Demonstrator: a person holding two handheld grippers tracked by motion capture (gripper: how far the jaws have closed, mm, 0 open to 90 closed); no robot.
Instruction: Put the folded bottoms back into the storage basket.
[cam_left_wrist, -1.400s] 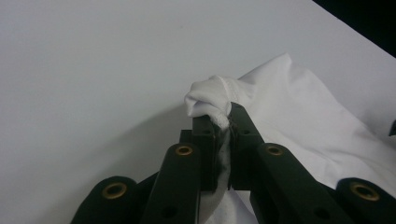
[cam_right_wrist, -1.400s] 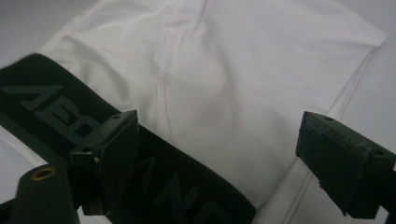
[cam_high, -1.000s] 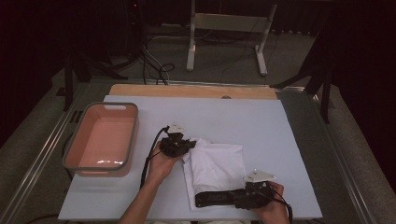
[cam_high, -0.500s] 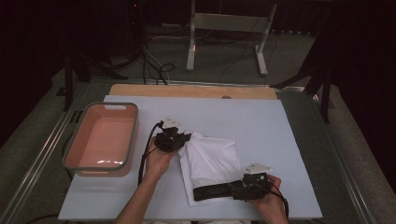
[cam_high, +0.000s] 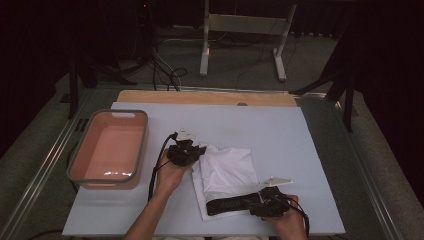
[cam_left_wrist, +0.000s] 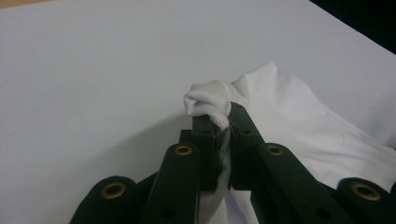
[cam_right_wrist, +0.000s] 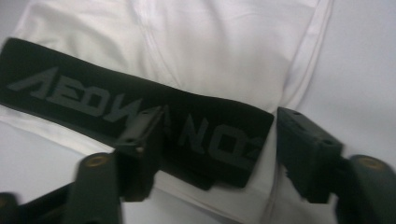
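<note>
A white garment (cam_high: 225, 172) with a black lettered waistband (cam_high: 230, 205) lies flat on the white table (cam_high: 250, 125). My left gripper (cam_high: 197, 150) sits at its upper left corner, shut on a bunched tip of the white cloth (cam_left_wrist: 210, 98), which is pinched between the jaws (cam_left_wrist: 223, 126). My right gripper (cam_high: 254, 202) lies at the front, pointing left along the waistband. Its jaws have just been closing. They still stand apart (cam_right_wrist: 215, 140), with the right end of the waistband (cam_right_wrist: 93, 98) between them and the pads not pressing on it.
A pink basin (cam_high: 108, 176) with a grey rim stands at the table's left side. A wooden strip (cam_high: 200, 96) runs along the far edge. Beyond the table, a metal stand and cables sit on the floor.
The right gripper has edged slightly left over the waistband's end. The left hand keeps its hold on the cloth corner, nearly still.
</note>
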